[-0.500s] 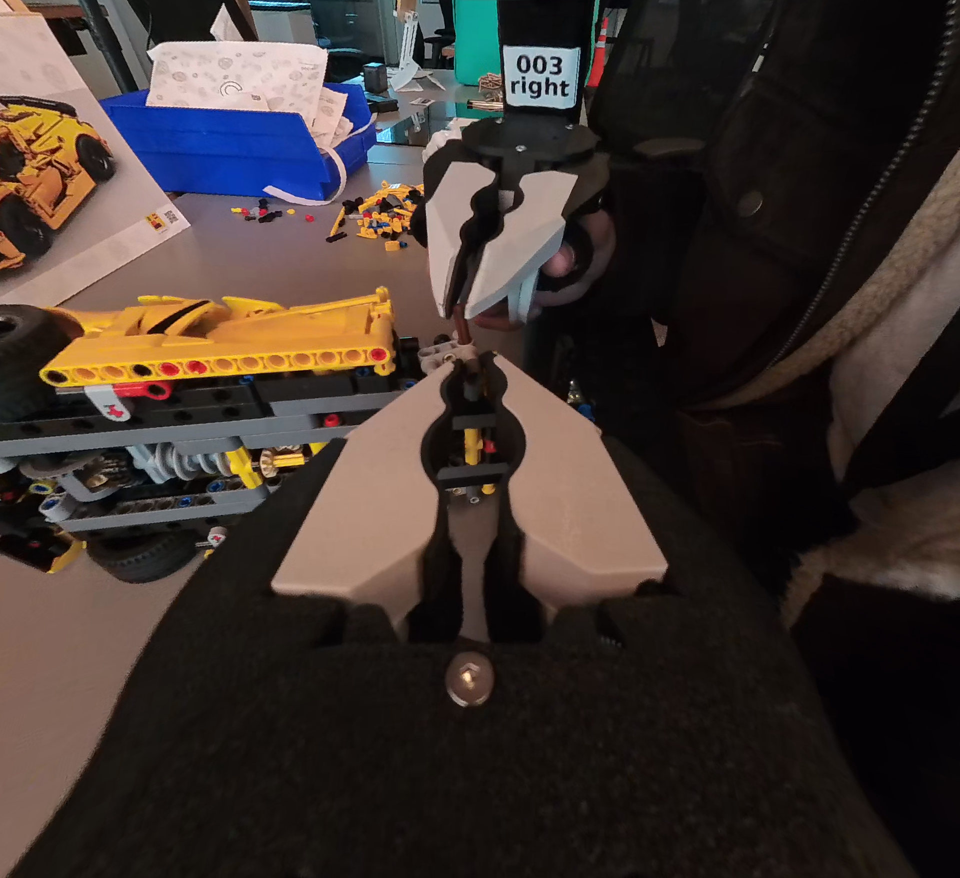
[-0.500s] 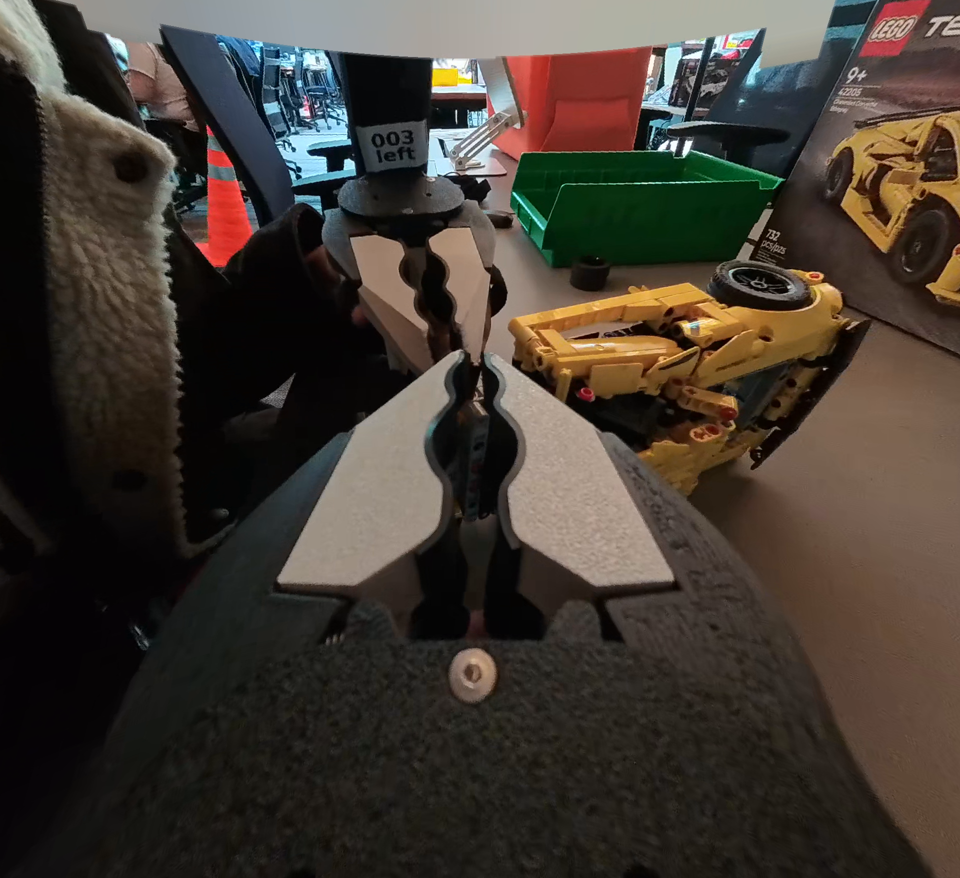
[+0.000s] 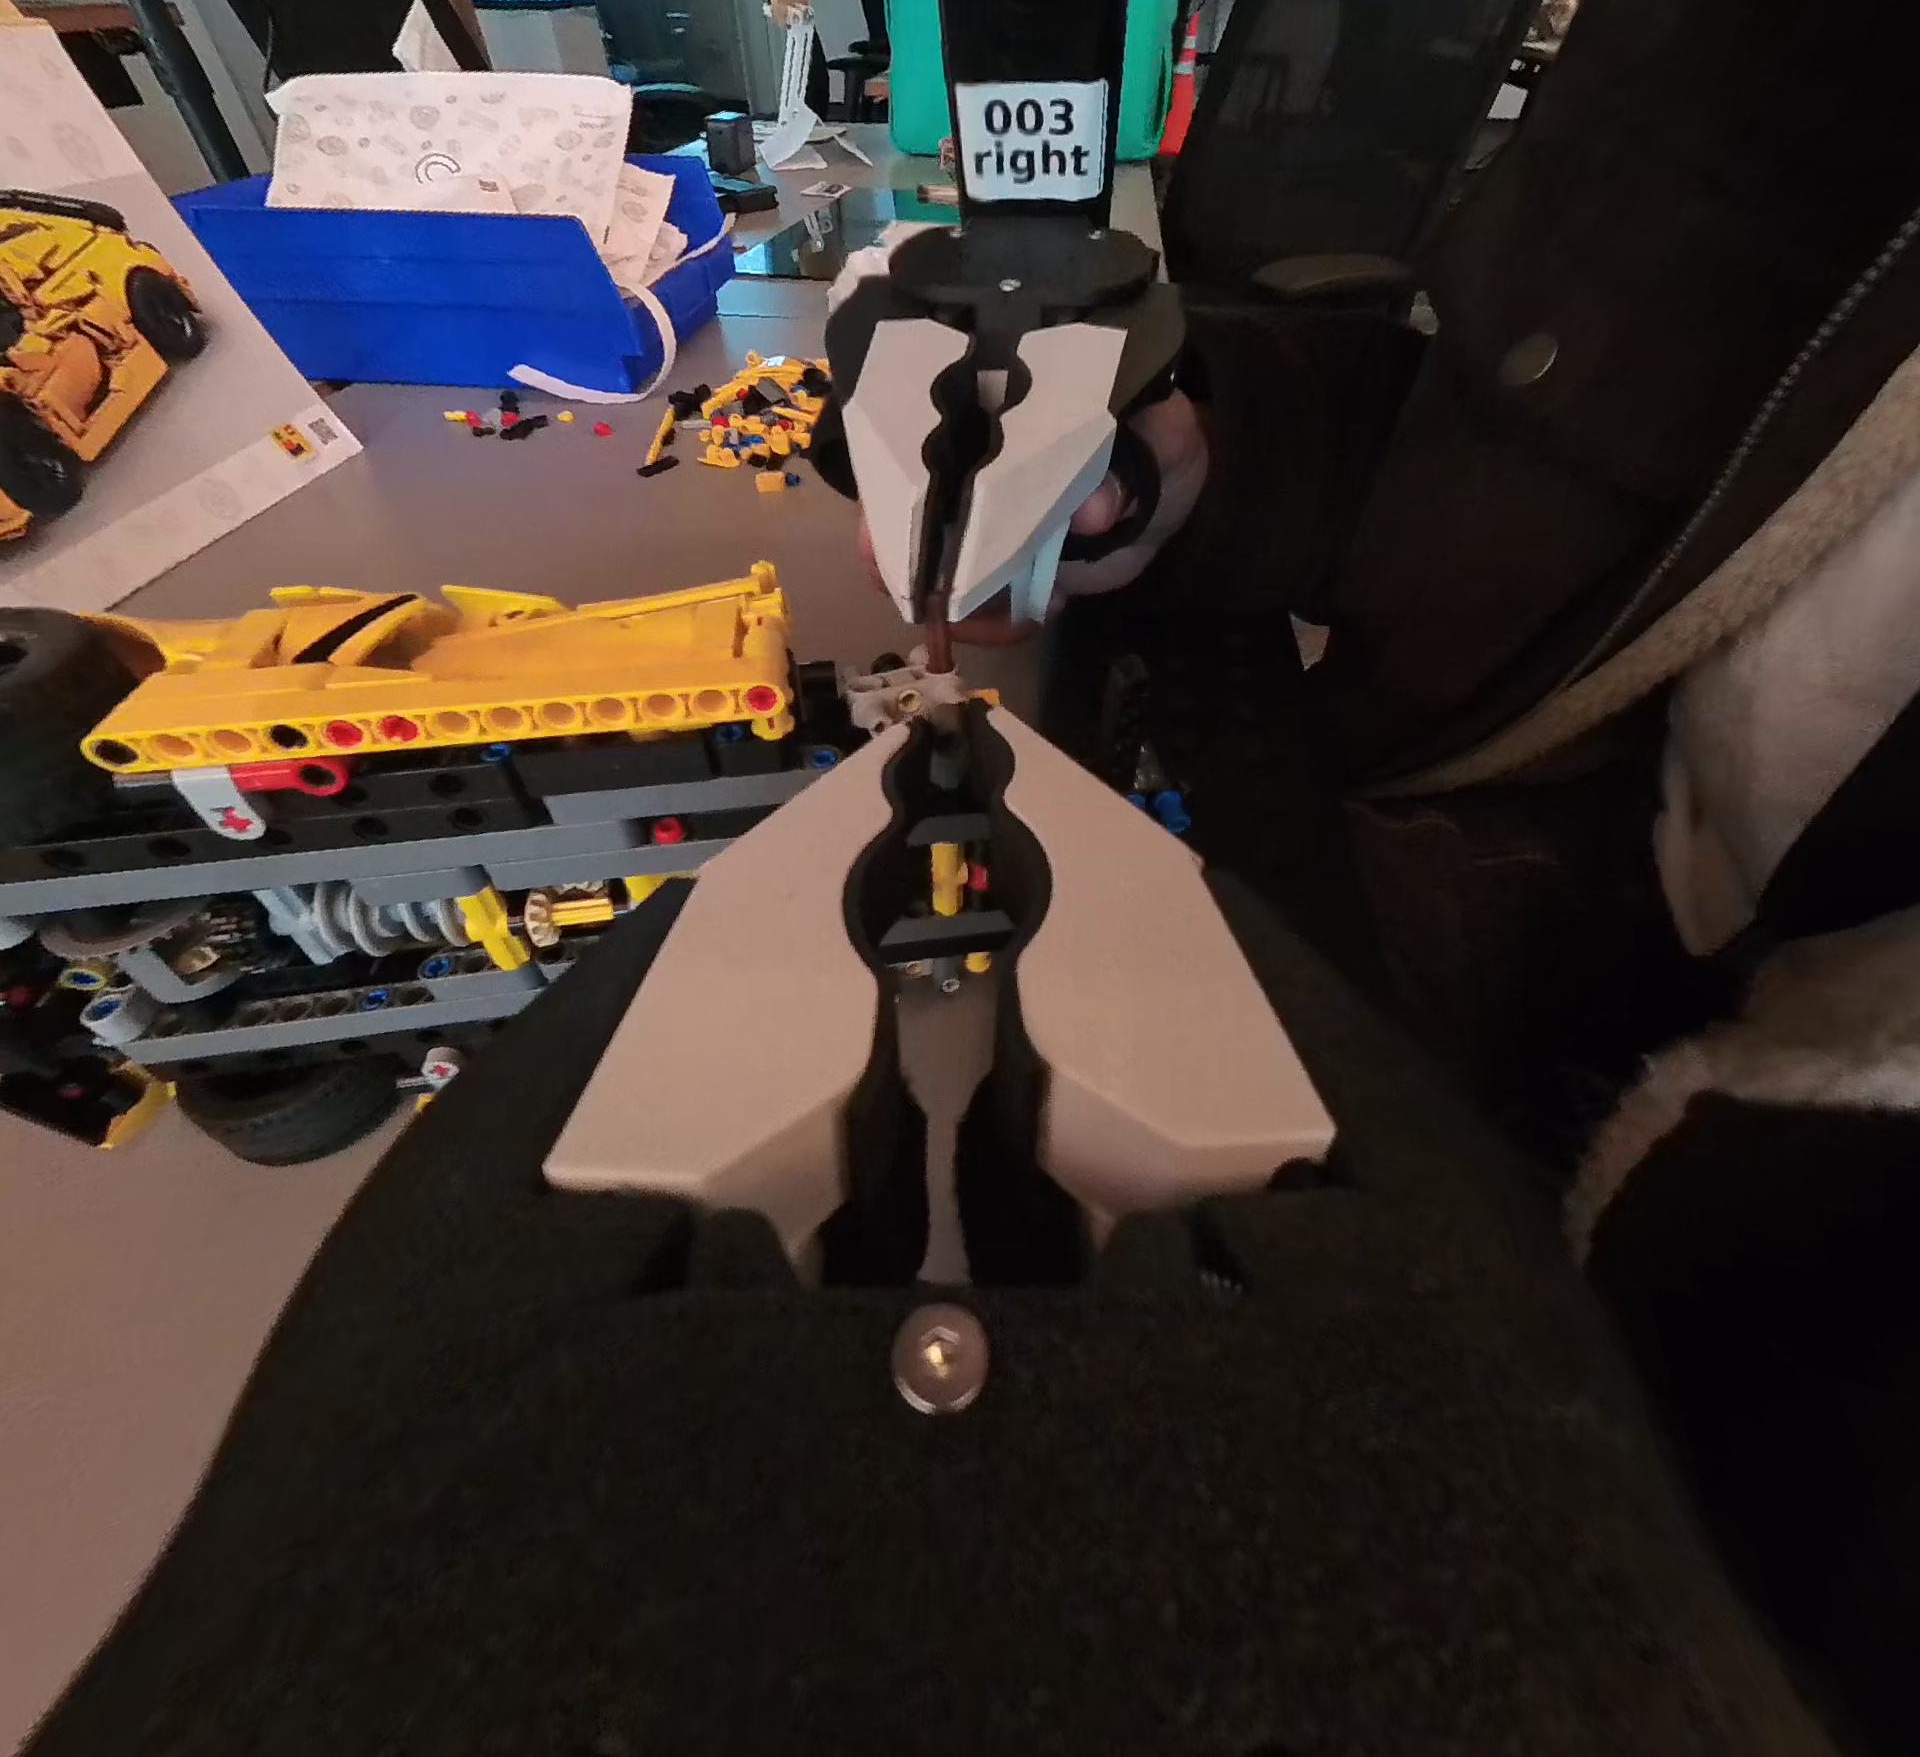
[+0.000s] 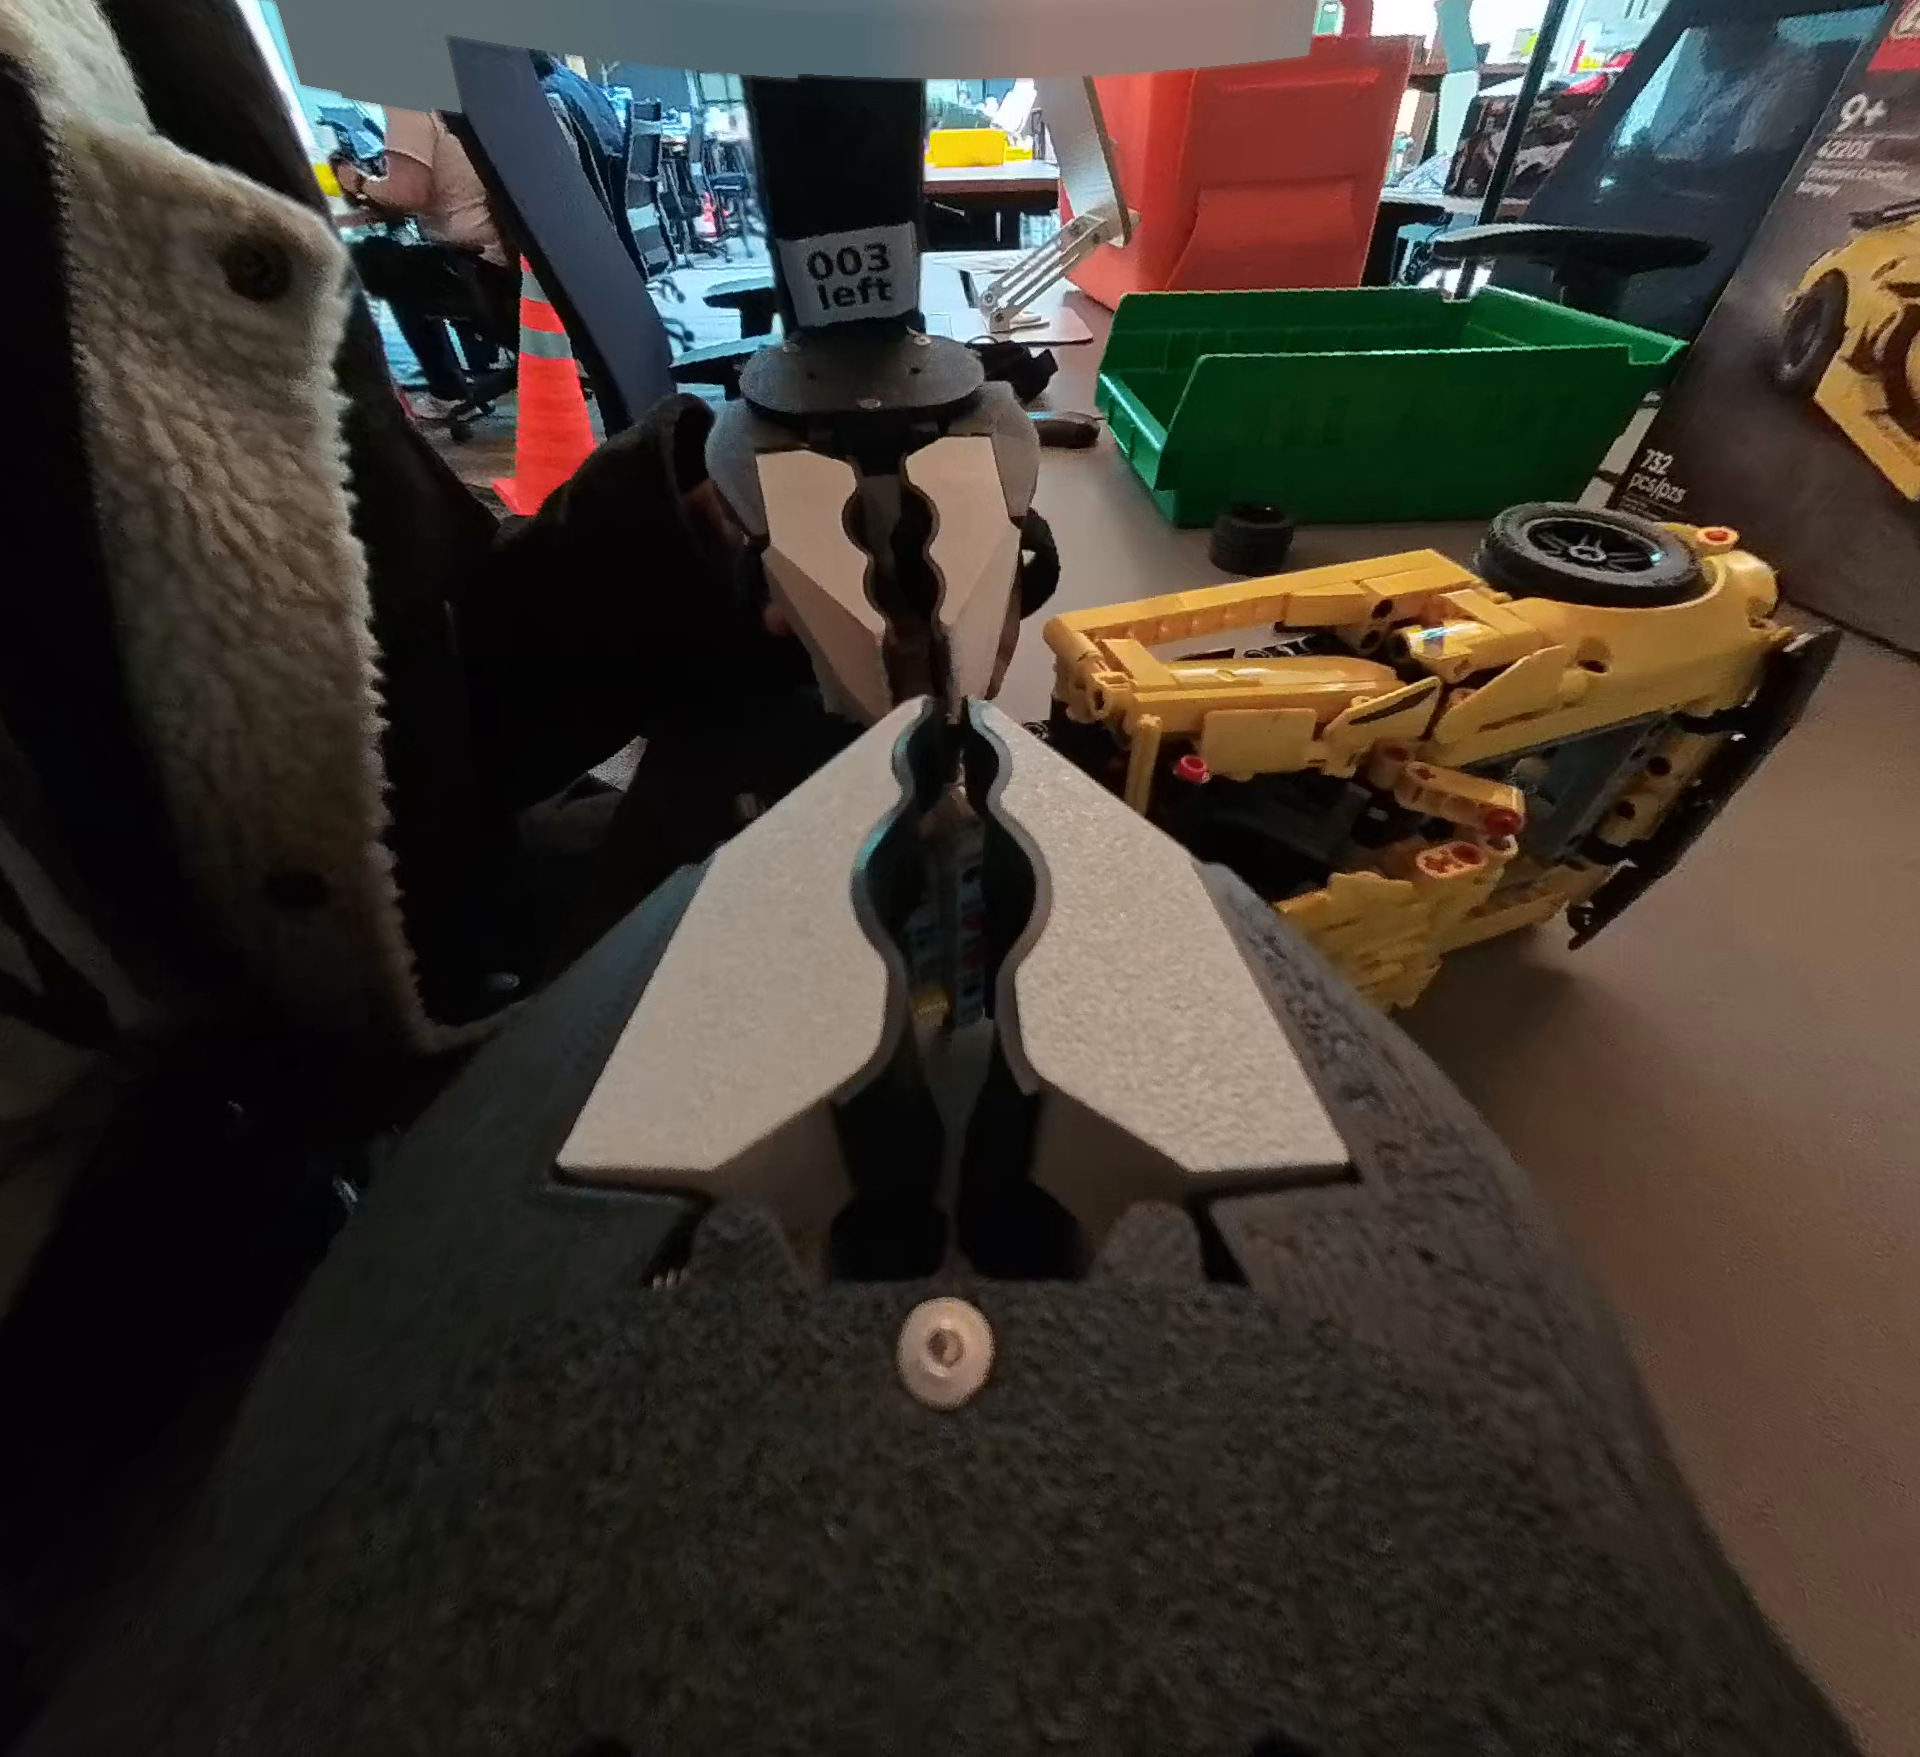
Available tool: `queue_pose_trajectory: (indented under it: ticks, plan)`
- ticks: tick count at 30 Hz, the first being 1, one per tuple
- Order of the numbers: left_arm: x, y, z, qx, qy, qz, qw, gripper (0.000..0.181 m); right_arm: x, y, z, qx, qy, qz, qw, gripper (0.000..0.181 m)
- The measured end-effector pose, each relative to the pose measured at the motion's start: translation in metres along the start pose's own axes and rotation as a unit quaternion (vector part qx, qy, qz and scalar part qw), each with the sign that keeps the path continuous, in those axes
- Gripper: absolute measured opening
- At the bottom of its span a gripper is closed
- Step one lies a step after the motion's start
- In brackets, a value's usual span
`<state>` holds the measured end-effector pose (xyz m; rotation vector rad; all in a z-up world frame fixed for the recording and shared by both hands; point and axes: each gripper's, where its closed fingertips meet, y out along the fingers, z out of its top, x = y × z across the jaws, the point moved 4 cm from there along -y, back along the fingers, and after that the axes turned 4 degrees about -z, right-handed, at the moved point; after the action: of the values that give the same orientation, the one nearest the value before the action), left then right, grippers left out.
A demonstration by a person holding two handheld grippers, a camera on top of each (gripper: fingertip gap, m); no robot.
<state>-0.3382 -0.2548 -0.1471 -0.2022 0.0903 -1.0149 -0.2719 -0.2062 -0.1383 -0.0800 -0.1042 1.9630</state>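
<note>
Yellow bricks fill the middle of both views: a yellow brick-built car [image 3: 447, 668] lies tipped on its side on the grey worktop [image 3: 540, 523], its grey and black underside facing the left wrist camera and one black tyre [image 4: 1590, 554] up top in the right wrist view. Left gripper [image 3: 951, 720] is clenched, jaws drawn nearly together at the tips, and between them sits a small assembly of black, yellow and grey pieces [image 3: 948, 886] at the car's end. Right gripper [image 3: 935, 601] comes in from the opposite side, tip to tip with the left one, jaws pinched on a thin brown rod [image 3: 940, 642] that reaches down to a light grey connector piece [image 3: 902, 691] at the end of the car. From the right wrist view the same meeting shows up: right gripper [image 4: 951, 720] closed in the foreground, left gripper [image 4: 920, 658] just beyond it, almost touching. Behind the car, a loose pile of small bricks [image 3: 743, 419] is scattered on the worktop, next to a blue bin [image 3: 436, 294] stuffed with printed paper sheets [image 3: 447, 138]. On the other side, a green bin [image 4: 1371, 398], a spare black wheel [image 4: 1252, 538] beside it, and a dark toy box [image 4: 1808, 336] picturing a yellow car. A dark fleece-lined jacket [image 4: 208, 481] fills the person's side.
</note>
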Motion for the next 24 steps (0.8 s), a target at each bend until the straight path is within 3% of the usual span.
queue_pose_trajectory:
  ticks: [7, 10, 15, 19, 24]
  plan:
    - [0.000, -0.001, -0.001, 0.005, 0.004, -0.003, 1.000, 0.007, -0.004, -0.002, 0.000, 0.001, 0.002, 0.020, 1.000, 0.003]
    - [-0.001, -0.001, -0.001, 0.006, 0.001, -0.002, 1.000, 0.007, -0.004, 0.002, -0.001, 0.019, 0.048, 0.046, 0.998, 0.002]
    - [-0.002, -0.001, 0.000, 0.008, 0.003, 0.008, 1.000, 0.006, -0.001, -0.001, 0.002, 0.029, 0.034, 0.029, 0.999, 0.004]
    - [-0.004, -0.008, 0.003, 0.024, -0.001, 0.017, 1.000, 0.010, 0.014, -0.020, 0.018, 0.096, 0.071, 0.010, 0.993, 0.016]
    - [-0.002, -0.012, 0.010, 0.055, -0.013, 0.011, 0.998, 0.021, 0.007, -0.016, -0.014, -0.026, 0.027, 0.027, 0.999, 0.008]
